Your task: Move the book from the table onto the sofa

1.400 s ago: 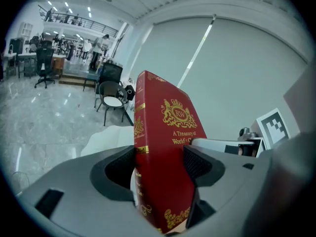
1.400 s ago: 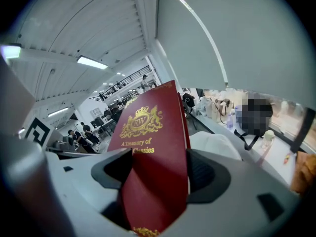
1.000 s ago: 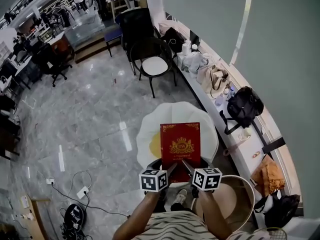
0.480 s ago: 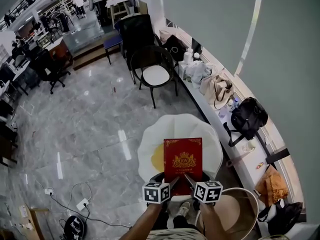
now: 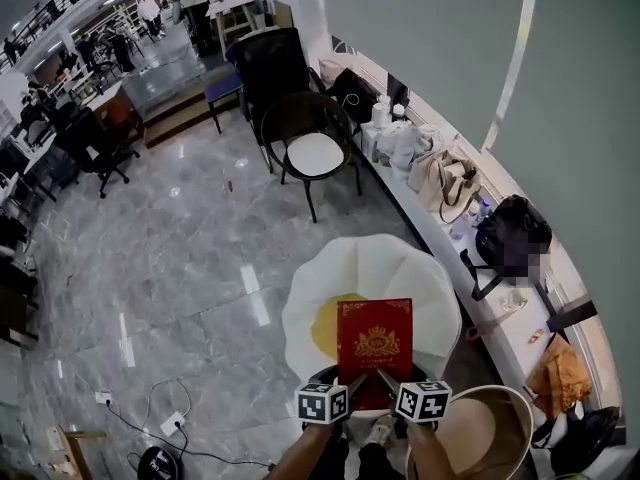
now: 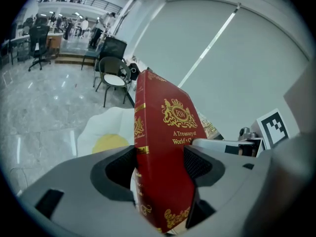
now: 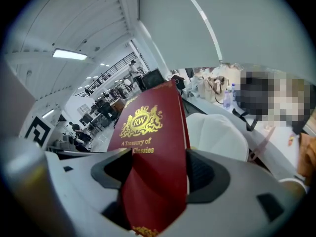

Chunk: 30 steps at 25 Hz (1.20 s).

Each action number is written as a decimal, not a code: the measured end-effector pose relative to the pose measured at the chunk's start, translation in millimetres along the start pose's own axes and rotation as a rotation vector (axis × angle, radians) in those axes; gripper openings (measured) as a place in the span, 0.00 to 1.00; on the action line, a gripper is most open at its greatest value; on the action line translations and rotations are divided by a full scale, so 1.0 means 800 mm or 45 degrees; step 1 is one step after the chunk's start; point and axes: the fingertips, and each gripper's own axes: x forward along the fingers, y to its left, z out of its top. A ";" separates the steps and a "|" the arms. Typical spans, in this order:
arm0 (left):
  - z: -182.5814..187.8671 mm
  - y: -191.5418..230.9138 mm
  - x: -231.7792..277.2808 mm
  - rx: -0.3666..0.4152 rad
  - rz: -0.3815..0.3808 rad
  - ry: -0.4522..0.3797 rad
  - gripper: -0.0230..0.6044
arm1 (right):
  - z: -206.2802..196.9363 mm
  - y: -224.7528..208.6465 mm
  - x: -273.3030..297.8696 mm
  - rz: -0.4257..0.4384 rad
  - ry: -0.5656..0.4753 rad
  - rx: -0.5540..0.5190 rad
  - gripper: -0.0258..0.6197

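Note:
A red hardback book (image 5: 375, 343) with a gold crest hangs in the air, held at its near edge by both grippers. My left gripper (image 5: 349, 386) is shut on the book (image 6: 163, 147) near its spine corner. At the other near corner my right gripper (image 5: 389, 381) is shut on the same book (image 7: 150, 152). Under and beyond the book lies a white flower-shaped sofa (image 5: 340, 273) with a yellow centre (image 5: 325, 326), also visible as the white seat (image 6: 101, 127) in the left gripper view and the white cushion (image 7: 217, 132) in the right one.
A round beige table (image 5: 495, 433) stands at the lower right. A black chair with a white seat (image 5: 312, 148) is farther ahead. A long white ledge (image 5: 445, 238) with bags and bottles runs along the right wall. Cables and a socket strip (image 5: 170, 423) lie on the marble floor.
The book and both grippers sit lower in the head view than a second ago. The white sofa has come further into view beneath the book, and the book now overlaps its yellow centre.

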 end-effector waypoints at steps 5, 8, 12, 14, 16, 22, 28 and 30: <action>-0.019 0.018 0.022 0.003 -0.004 0.056 0.53 | -0.024 -0.016 0.021 -0.027 0.033 0.048 0.57; -0.031 0.030 0.036 -0.015 -0.011 0.065 0.53 | -0.036 -0.024 0.035 -0.045 0.040 0.053 0.57; -0.046 0.049 0.055 -0.029 -0.021 0.080 0.53 | -0.053 -0.034 0.057 -0.061 0.055 0.059 0.57; -0.054 0.057 0.066 -0.030 -0.024 0.095 0.53 | -0.063 -0.042 0.068 -0.063 0.066 0.069 0.57; -0.061 0.064 0.079 -0.026 -0.025 0.114 0.53 | -0.071 -0.051 0.078 -0.070 0.077 0.086 0.57; -0.093 0.077 0.114 -0.042 -0.031 0.172 0.53 | -0.105 -0.080 0.100 -0.089 0.114 0.141 0.57; -0.117 0.095 0.148 -0.082 -0.043 0.198 0.53 | -0.130 -0.108 0.128 -0.102 0.141 0.169 0.57; -0.129 0.102 0.157 -0.086 -0.043 0.211 0.52 | -0.142 -0.115 0.136 -0.102 0.160 0.177 0.57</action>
